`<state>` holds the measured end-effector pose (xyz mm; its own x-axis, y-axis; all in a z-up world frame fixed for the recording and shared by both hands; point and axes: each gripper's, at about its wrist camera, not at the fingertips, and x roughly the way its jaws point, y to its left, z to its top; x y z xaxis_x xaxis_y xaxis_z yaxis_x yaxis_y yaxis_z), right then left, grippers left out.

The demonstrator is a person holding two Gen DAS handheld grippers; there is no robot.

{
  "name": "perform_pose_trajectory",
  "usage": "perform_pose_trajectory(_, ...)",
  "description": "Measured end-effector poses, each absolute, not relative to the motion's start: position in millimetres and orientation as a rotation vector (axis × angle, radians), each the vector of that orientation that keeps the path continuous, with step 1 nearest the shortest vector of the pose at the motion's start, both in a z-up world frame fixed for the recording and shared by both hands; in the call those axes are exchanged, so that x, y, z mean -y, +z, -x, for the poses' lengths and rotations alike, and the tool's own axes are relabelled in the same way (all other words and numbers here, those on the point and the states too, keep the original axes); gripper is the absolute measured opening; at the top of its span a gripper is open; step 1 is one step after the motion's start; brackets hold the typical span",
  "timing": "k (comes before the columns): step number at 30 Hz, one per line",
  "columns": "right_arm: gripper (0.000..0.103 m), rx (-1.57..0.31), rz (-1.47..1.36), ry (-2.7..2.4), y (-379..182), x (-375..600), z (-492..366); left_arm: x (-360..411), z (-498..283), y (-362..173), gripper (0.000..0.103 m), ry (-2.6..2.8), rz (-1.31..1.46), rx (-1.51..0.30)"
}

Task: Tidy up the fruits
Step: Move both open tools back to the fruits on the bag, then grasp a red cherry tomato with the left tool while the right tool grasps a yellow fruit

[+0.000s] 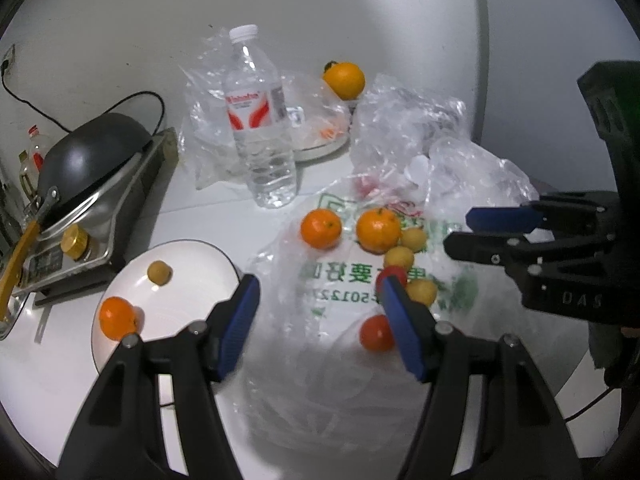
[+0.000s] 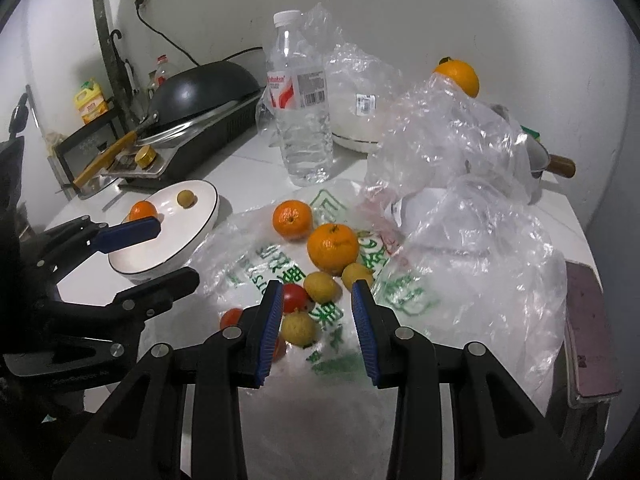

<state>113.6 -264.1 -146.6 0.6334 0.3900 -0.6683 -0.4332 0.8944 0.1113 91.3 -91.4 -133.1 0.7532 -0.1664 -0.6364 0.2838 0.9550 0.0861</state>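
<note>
Hovering above a flattened plastic bag point(image 1: 360, 292) printed with green characters, the left gripper point(image 1: 316, 300) has its blue-padded jaws spread apart with nothing between them. The right gripper point(image 2: 318, 304) hangs over the same bag, its jaws parted more narrowly and gripping nothing; a small yellow fruit point(image 2: 298, 328) lies on the bag below the gap, just beside the left pad.

Scattered on the bag are two mandarins point(image 2: 292, 219), touching or nearly so, with three small yellow fruits and a few red cherry tomatoes point(image 2: 295, 298) clustered just in front of them. A white plate point(image 2: 168, 256) with a dark rim sits to the left of the bag and holds one mandarin point(image 2: 143, 211) and one small brownish-yellow fruit point(image 2: 186, 198), well apart from each other.

Behind the bag stands an upright water bottle point(image 2: 302, 120) with a white cap. Crumpled clear plastic bags point(image 2: 452, 136) pile to the right, and another orange point(image 2: 460, 76) rests high behind them. A black wok point(image 2: 204, 88) sits on a stove at the left.
</note>
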Motion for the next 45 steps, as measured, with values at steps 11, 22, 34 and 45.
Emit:
perform_pose_trajectory(11, 0.032, -0.797, 0.067, 0.514, -165, 251, -113, 94, -92, -144, 0.065, -0.254, -0.191, -0.710)
perform_pose_trajectory(22, 0.028, -0.831, 0.069, 0.528, -178, 248, -118, 101, -95, -154, 0.065, -0.284, -0.218, -0.730)
perform_pose_trajectory(34, 0.028, -0.852, 0.060, 0.547, -185, 249, -125, 112, -100, -169, 0.054, -0.321, -0.256, -0.782)
perform_pose_trajectory(45, 0.027, -0.857, 0.050, 0.566, -188, 252, -131, 120, -105, -172, 0.040, -0.342, -0.282, -0.803)
